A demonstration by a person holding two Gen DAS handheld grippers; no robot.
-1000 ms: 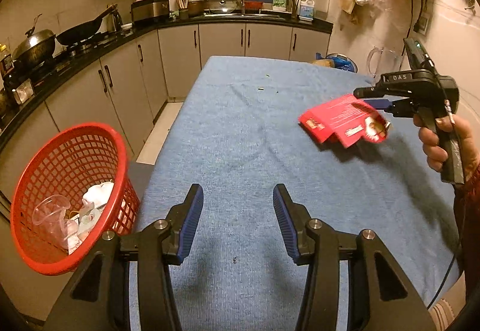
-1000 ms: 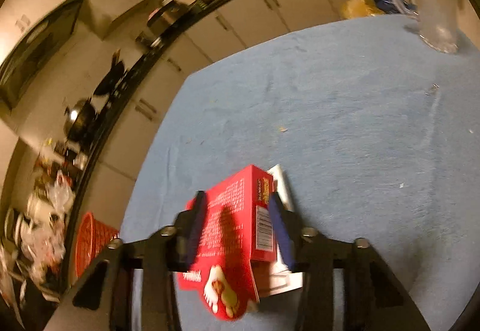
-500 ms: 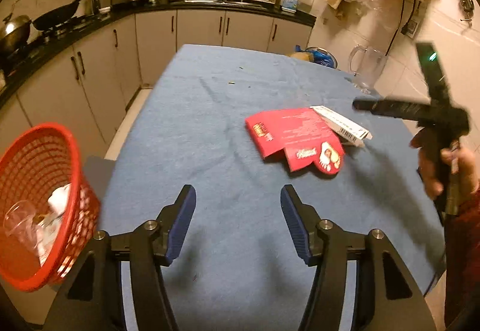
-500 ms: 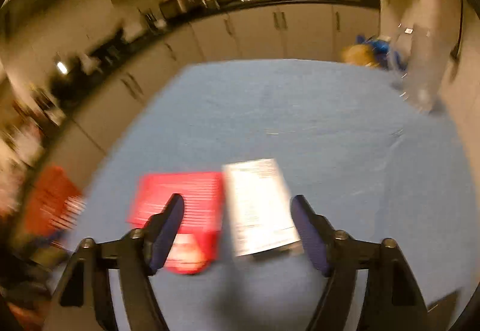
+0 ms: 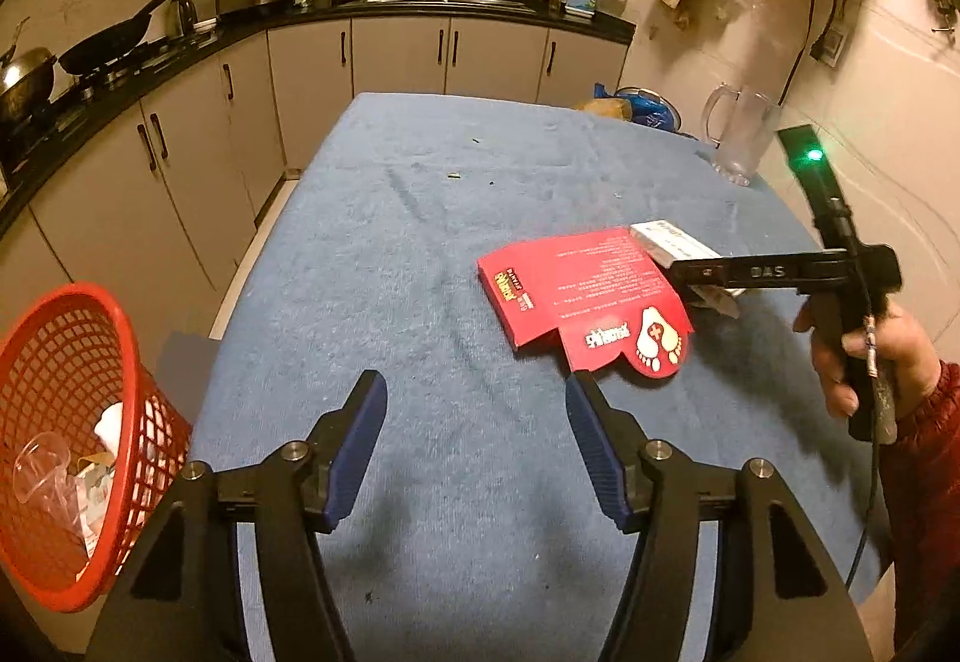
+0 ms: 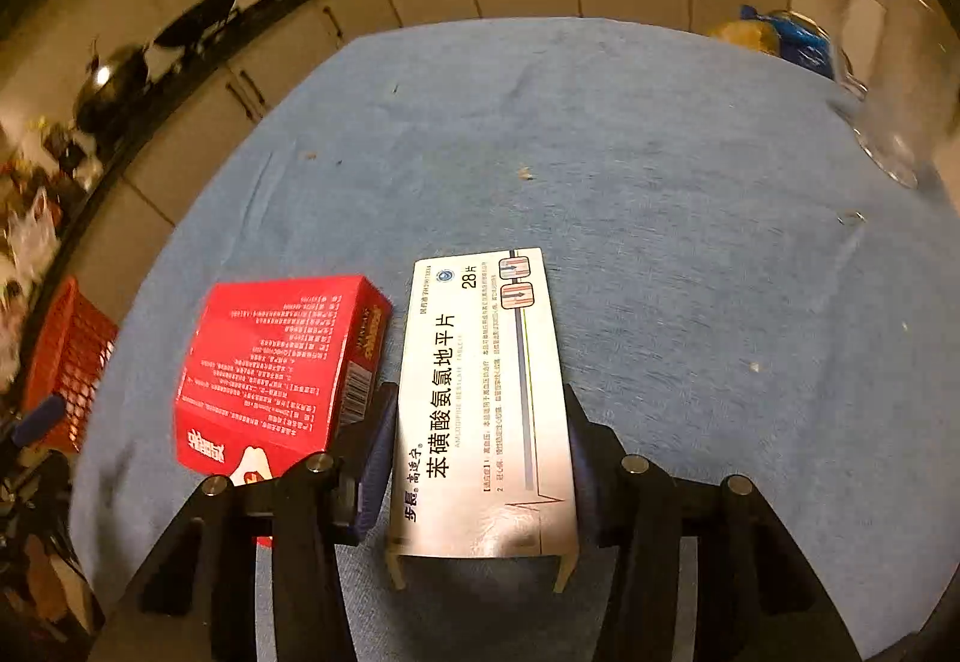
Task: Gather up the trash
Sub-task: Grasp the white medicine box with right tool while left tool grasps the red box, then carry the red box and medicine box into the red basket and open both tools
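Observation:
A flattened red carton lies on the blue table cloth; it also shows in the right wrist view. A white medicine box lies right of it, partly hidden in the left wrist view. My right gripper has a finger against each long side of the white box; the box rests on the cloth. My left gripper is open and empty above the near part of the table. A red mesh basket with trash inside stands left of the table.
A clear glass jug stands at the table's far right. Kitchen cabinets and a counter with pans run along the left and back. Small crumbs dot the cloth. Bags hang on the right wall.
The right gripper let go of the red carton, which now lies on the cloth, shifted right and closed around the white box. The left gripper stayed open, swinging slightly right.

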